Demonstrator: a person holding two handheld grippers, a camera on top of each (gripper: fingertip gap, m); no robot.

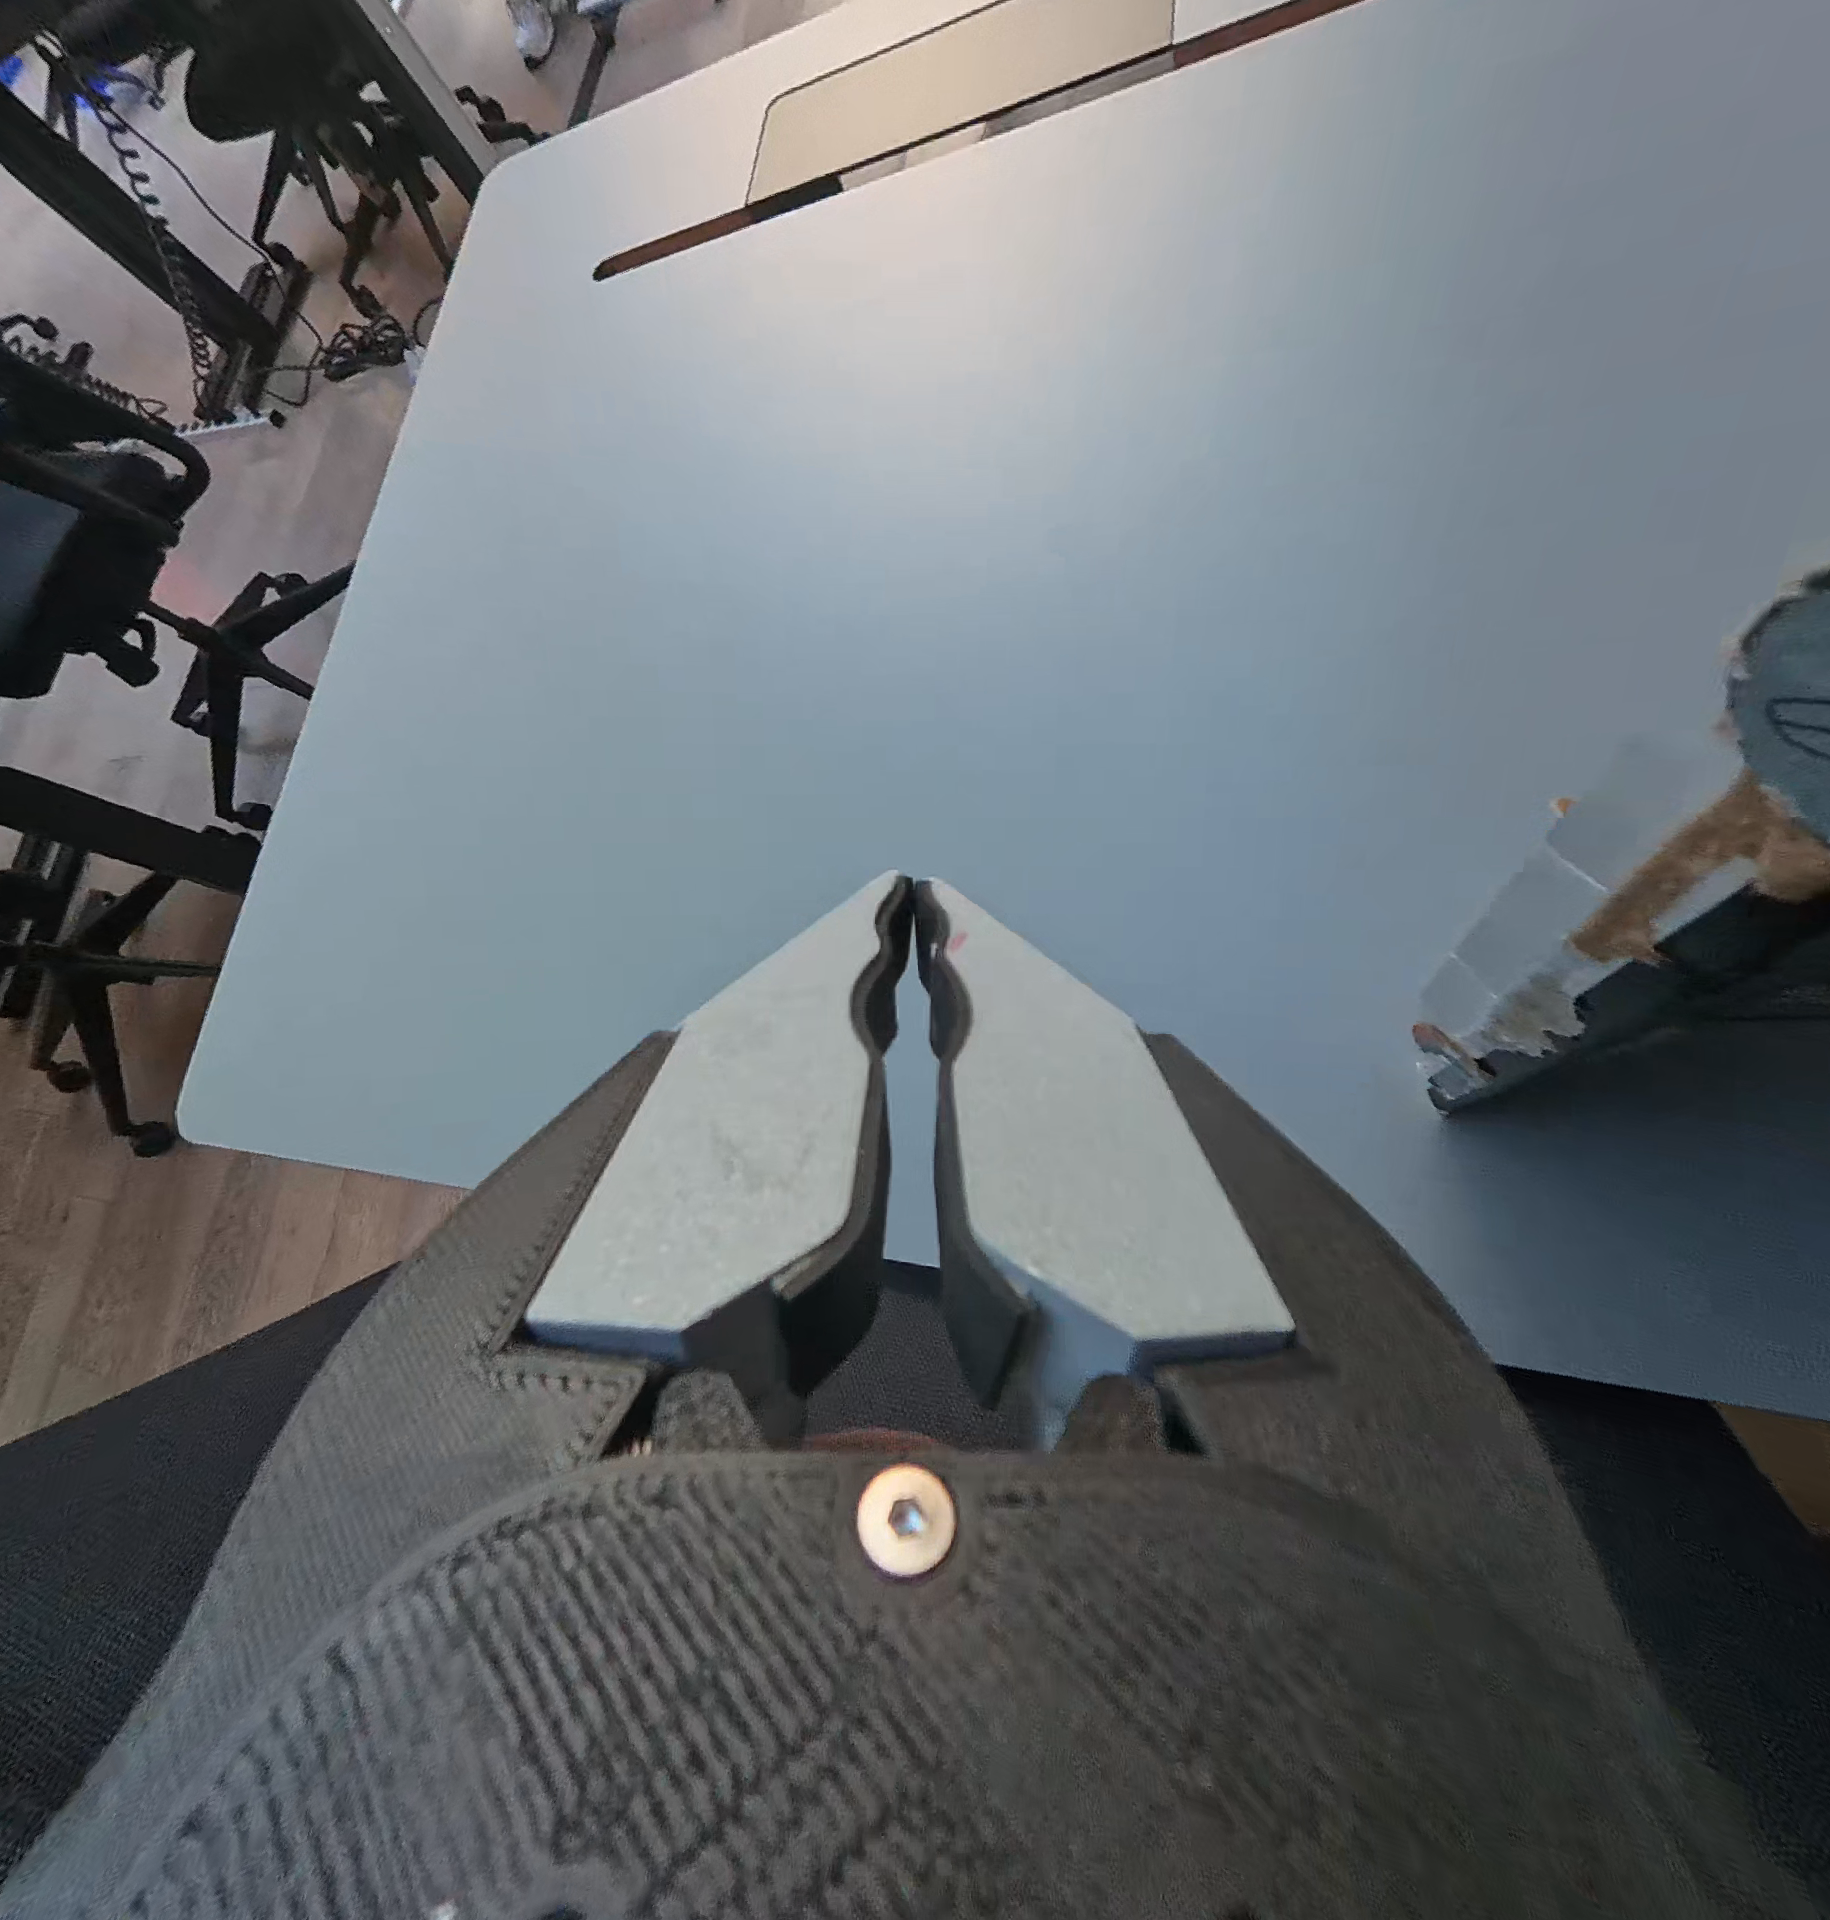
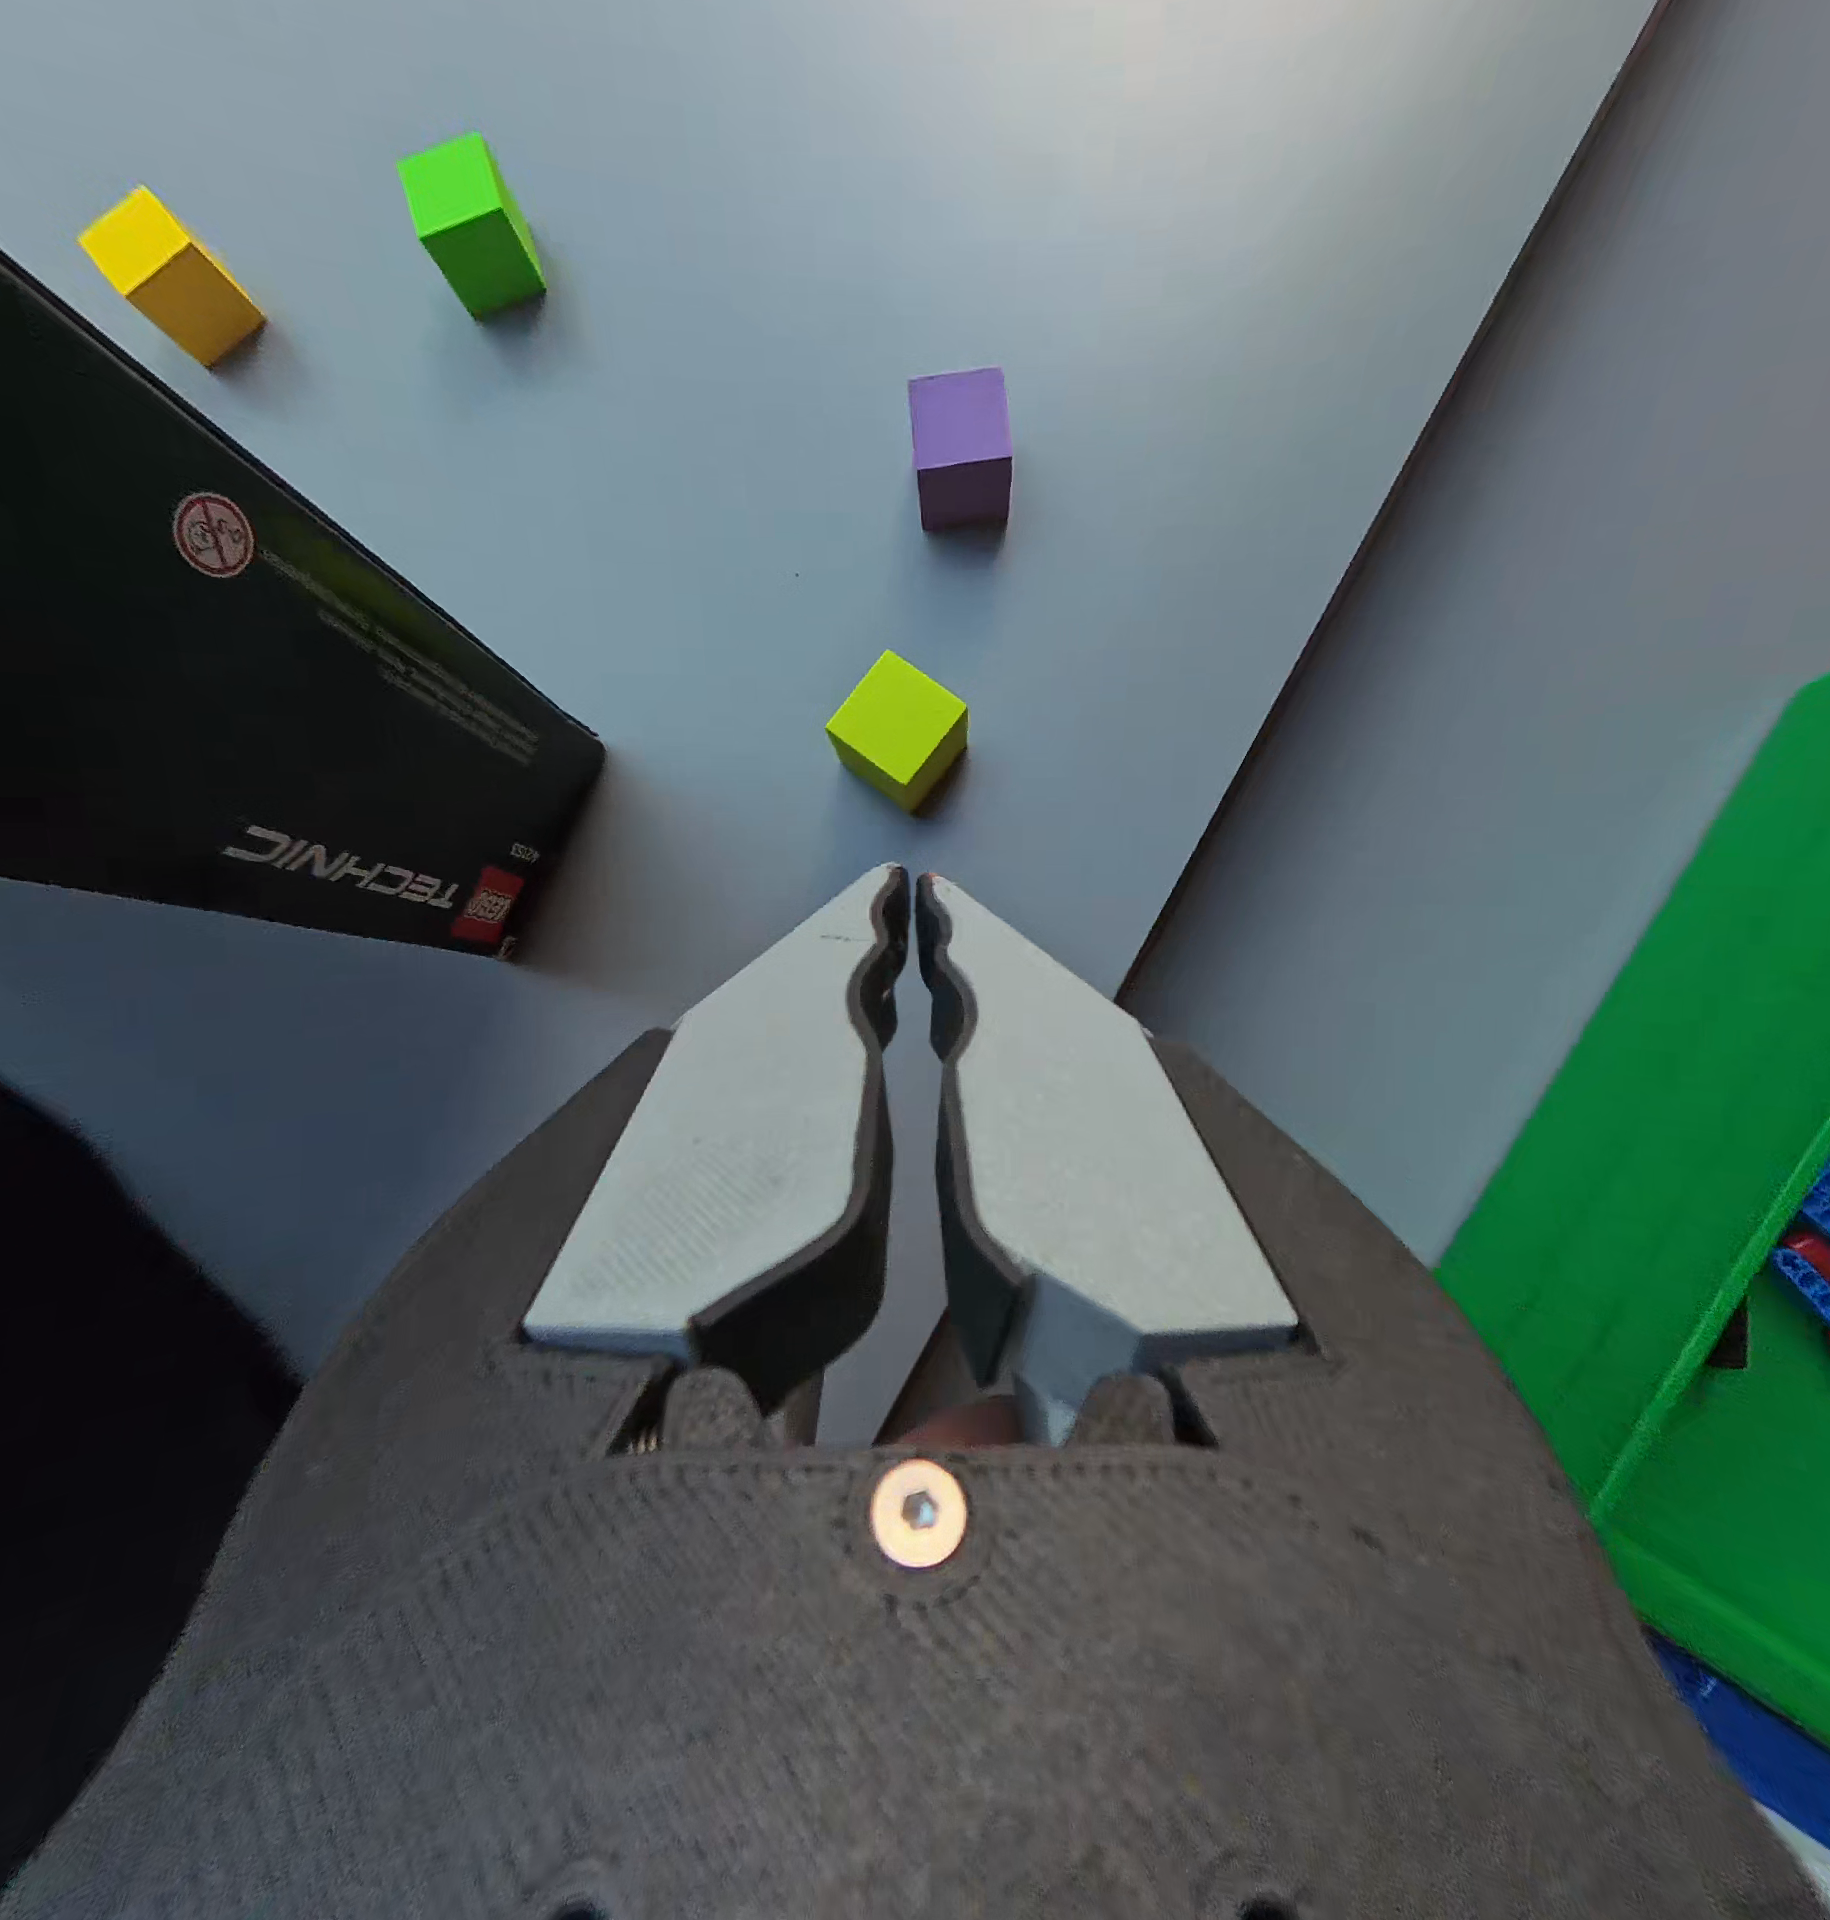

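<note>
Just ahead of our right gripper [image 2: 912, 881] a lime-green cube [image 2: 896, 727] rests on the pale blue-grey tabletop [image 2: 745, 436]; the gripper's fingertips are pressed together on nothing. Beyond stand a purple block [image 2: 960, 449], a green block [image 2: 471, 223] and a yellow block [image 2: 170, 274]. A black cardboard box [image 2: 215, 707] lies to the left and a green bin [image 2: 1721, 1195] to the right. Our left gripper [image 1: 911, 888] hangs over bare table [image 1: 890, 520], likewise closed and holding nothing.

Green bin [image 2: 1721, 1091] and black box [image 2: 215, 675] run off-frame
</note>
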